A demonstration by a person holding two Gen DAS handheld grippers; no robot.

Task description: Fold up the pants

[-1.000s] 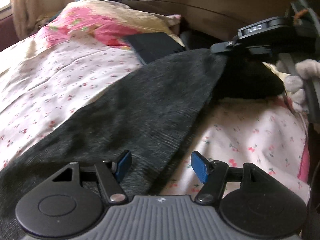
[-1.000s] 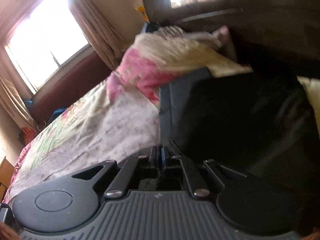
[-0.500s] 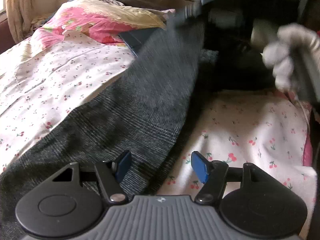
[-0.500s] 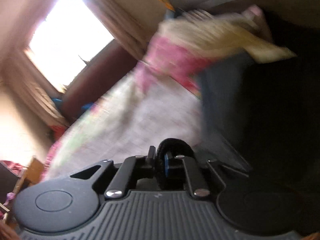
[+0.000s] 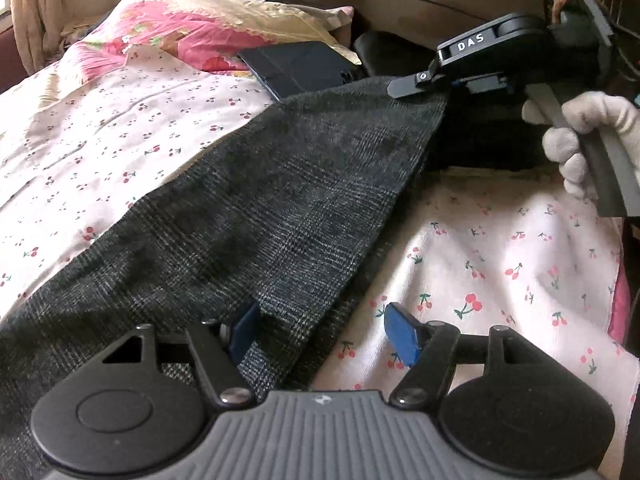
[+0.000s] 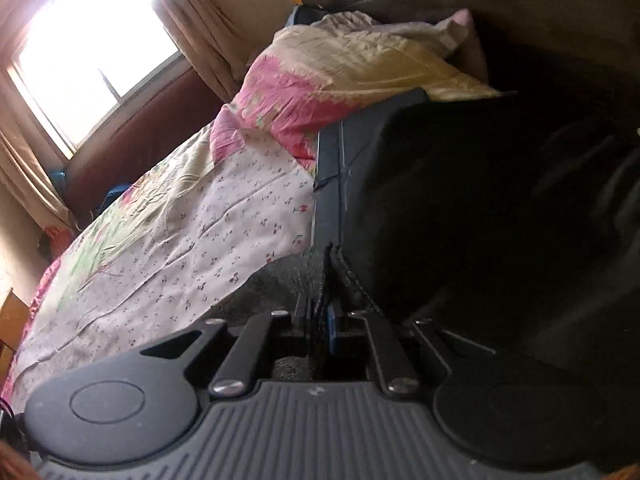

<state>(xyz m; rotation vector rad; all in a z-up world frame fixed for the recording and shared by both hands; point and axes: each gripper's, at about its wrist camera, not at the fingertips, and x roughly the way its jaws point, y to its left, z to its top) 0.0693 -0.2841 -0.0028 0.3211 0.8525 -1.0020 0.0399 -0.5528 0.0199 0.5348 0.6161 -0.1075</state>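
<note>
1. Left wrist view: pants, dark grey check, lie flat on the bed, over the cherry-print sheet. Long axis runs diagonally from the near-left edge toward the far-right, headboard side.
2. Same view: left gripper is spread, jaws opening. The near edge of the cloth lies between the blue pads, not pinched. Released.
3. Same view: right gripper, held by a gloved hand, is clenched on the far end of the pants, lifted a little off the bed. A dark blue flat case and a pink-and-cream pillow sit just beyond it.
4. Right wrist view: right gripper jaws are nearly together with a bunched cloth edge clamped between them. Grasping pants. The right side of this view is too dark to read; window at upper left.
5. Step, as judged: first lengthwise fold under way, far end picked up, near end not yet gripped.
6. Next move probably calls for the left gripper to close on the near edge, then for the far end to be carried over toward the near end, keeping the edges aligned.
</note>
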